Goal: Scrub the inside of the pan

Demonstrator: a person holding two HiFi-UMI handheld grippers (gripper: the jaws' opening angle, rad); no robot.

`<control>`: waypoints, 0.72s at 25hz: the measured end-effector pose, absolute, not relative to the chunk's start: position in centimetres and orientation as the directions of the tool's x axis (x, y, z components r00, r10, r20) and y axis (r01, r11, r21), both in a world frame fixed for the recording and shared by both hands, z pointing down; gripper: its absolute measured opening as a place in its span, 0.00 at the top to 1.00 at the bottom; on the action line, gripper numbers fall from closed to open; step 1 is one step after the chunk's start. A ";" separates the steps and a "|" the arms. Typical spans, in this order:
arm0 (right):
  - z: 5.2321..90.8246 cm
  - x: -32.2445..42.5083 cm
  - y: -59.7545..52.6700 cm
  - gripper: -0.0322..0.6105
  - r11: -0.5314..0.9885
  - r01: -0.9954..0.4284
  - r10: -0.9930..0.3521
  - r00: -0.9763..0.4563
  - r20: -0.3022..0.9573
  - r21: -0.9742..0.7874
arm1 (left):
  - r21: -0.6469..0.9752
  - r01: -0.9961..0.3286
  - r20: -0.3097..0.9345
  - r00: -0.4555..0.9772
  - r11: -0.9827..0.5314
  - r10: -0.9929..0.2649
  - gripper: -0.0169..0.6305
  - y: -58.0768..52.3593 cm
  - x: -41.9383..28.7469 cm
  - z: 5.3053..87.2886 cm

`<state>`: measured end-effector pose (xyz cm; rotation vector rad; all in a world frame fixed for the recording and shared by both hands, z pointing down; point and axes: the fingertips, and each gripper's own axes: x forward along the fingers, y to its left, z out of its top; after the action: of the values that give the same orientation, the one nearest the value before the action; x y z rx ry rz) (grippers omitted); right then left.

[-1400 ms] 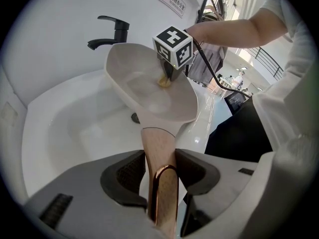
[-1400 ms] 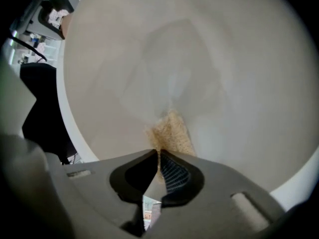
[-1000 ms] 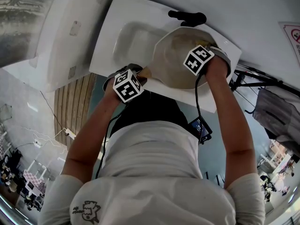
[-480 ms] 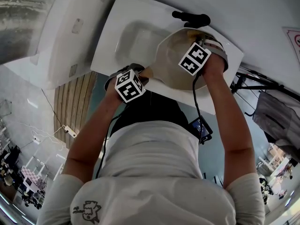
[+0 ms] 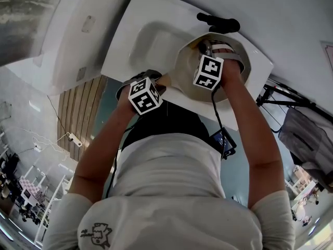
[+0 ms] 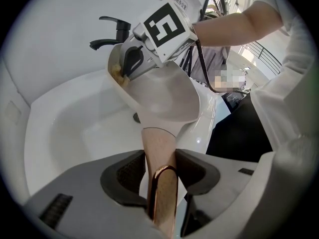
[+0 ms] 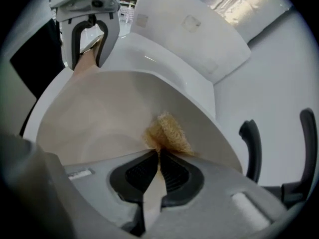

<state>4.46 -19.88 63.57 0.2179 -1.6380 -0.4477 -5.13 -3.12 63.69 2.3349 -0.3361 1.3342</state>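
A cream pan (image 5: 184,72) with a wooden handle (image 6: 159,153) is tilted over the white sink (image 5: 151,40). My left gripper (image 6: 160,176) is shut on that handle, its pads pressing both sides. My right gripper (image 7: 159,166) reaches into the pan (image 7: 99,118), shut on a tan scrub pad (image 7: 167,133). The pad presses against the pan's inner wall near the far rim. In the left gripper view the right gripper (image 6: 127,68) and the pad (image 6: 117,73) sit at the pan's upper edge (image 6: 164,93). The left gripper (image 7: 89,39) shows at the handle end in the right gripper view.
A black faucet (image 5: 218,21) stands just behind the pan, close to the right gripper, and is also seen from the side (image 6: 112,31). The sink basin (image 6: 75,128) lies under the pan. A white wall panel (image 7: 194,29) rises beside the sink.
My right gripper has slid with the scrub pad across the pan's inside toward the far rim by the faucet. The left gripper still holds the handle in place.
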 end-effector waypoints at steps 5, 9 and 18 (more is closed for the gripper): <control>64.9 2.2 -17.1 0.92 0.928 0.196 -0.282 -0.189 0.941 0.318 | 0.242 -0.413 0.864 0.504 -0.878 0.001 0.69 -3.1 -5.1 63.8; 65.5 0.9 -14.9 0.92 0.938 0.241 -0.191 -0.242 0.951 0.250 | 0.239 -0.416 0.865 0.501 -0.877 -0.002 0.69 -3.1 -5.3 63.8; 67.0 0.5 -9.7 0.92 0.950 0.305 0.021 -0.272 0.962 0.065 | 0.236 -0.415 0.867 0.499 -0.879 -0.002 0.69 -3.1 -5.2 63.8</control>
<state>0.54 -9.75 66.99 -0.2401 -1.8320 -0.2774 -5.22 -3.12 63.84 2.3300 -0.3449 1.3463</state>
